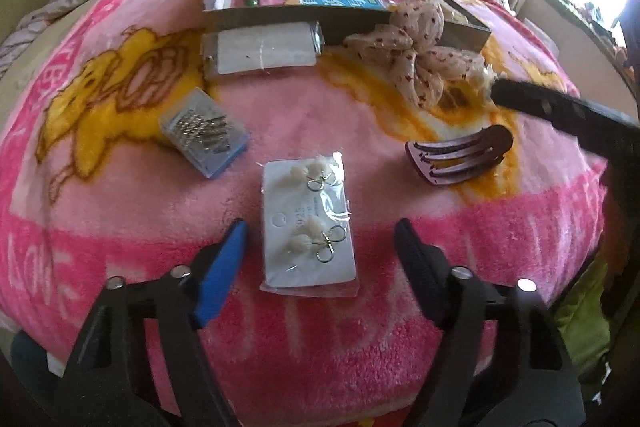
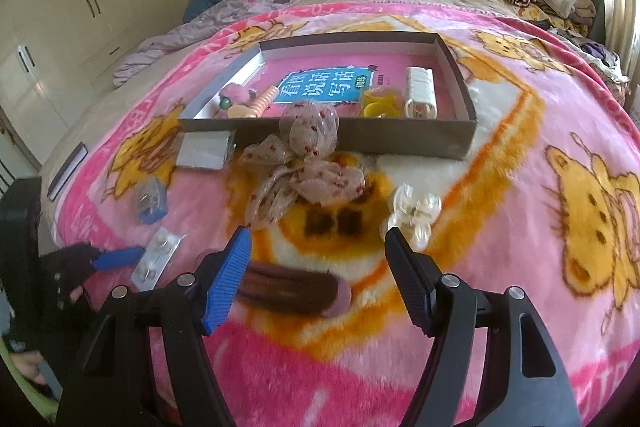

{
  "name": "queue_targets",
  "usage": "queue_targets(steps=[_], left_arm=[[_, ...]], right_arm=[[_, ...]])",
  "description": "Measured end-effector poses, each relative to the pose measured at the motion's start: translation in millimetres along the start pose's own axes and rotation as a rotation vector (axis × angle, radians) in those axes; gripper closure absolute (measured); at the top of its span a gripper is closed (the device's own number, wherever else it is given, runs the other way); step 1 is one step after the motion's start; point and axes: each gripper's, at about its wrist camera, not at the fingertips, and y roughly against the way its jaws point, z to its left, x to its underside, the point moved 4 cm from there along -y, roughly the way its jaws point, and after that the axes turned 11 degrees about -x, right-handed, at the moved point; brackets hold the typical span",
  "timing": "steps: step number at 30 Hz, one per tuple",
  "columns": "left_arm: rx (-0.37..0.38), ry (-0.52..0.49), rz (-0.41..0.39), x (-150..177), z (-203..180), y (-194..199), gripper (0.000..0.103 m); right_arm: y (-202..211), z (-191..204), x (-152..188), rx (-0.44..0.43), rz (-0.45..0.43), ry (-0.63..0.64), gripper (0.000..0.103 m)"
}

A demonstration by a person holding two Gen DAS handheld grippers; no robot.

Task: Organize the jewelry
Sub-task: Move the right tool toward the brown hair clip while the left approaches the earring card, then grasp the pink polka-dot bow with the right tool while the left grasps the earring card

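Observation:
A clear packet with an earring card [image 1: 308,223] holding pearl-like earrings lies flat on the pink blanket, right between the fingers of my left gripper [image 1: 320,239]. The jaws stand apart on either side of it and the pads do not press on it. The same card [image 2: 158,255] appears in the right wrist view beside the left gripper's blue finger [image 2: 116,257]. My right gripper [image 2: 317,235] is open over a brown hair claw [image 2: 288,287], which lies between and below its fingers. A dark finger [image 1: 560,111] of it reaches in above that claw [image 1: 460,155].
A shallow grey box [image 2: 360,135] at the back holds a pink book, yellow pieces and a white clip. In front of it lie a spotted fabric bow [image 2: 304,163], a silver packet [image 2: 204,149], a blue box of pins [image 1: 204,131] and a clear beaded clip [image 2: 416,215]. Clothes are piled behind.

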Motion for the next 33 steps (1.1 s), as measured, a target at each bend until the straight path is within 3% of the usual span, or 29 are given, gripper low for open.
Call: queue_targets(steps=[5, 13, 15, 17, 21, 33], left_arm=[[0.011, -0.02, -0.004, -0.3, -3.7, -1.4, 0.068], [0.038, -0.007, -0.006, -3.5, 0.5, -0.1, 0.071], [0.043, 0.001, -0.007, -4.2, 2.3, 1.0, 0.071], [0.046, 0.008, -0.009, -5.0, 4.2, 2.2, 0.071], [0.052, 0.019, -0.011, -6.6, 7.0, 4.6, 0.071], [0.063, 0.052, -0.018, -11.7, 16.0, 9.3, 0.071]], right_arm=[[-16.3, -3.0, -11.1, 0.005, 0.016, 0.008, 0.035], [-43.2, -8.4, -23.1, 0.006, 0.047, 0.007, 0.037], [-50.0, -9.1, -23.9, -0.005, 0.061, 0.005, 0.051], [-53.7, -8.0, -23.6, -0.02, 0.069, 0.004, 0.073], [-49.0, 0.9, -22.4, -0.044, 0.047, 0.032, 0.094], [4.5, -5.8, -8.5, -0.069, -0.021, 0.005, 0.098]])
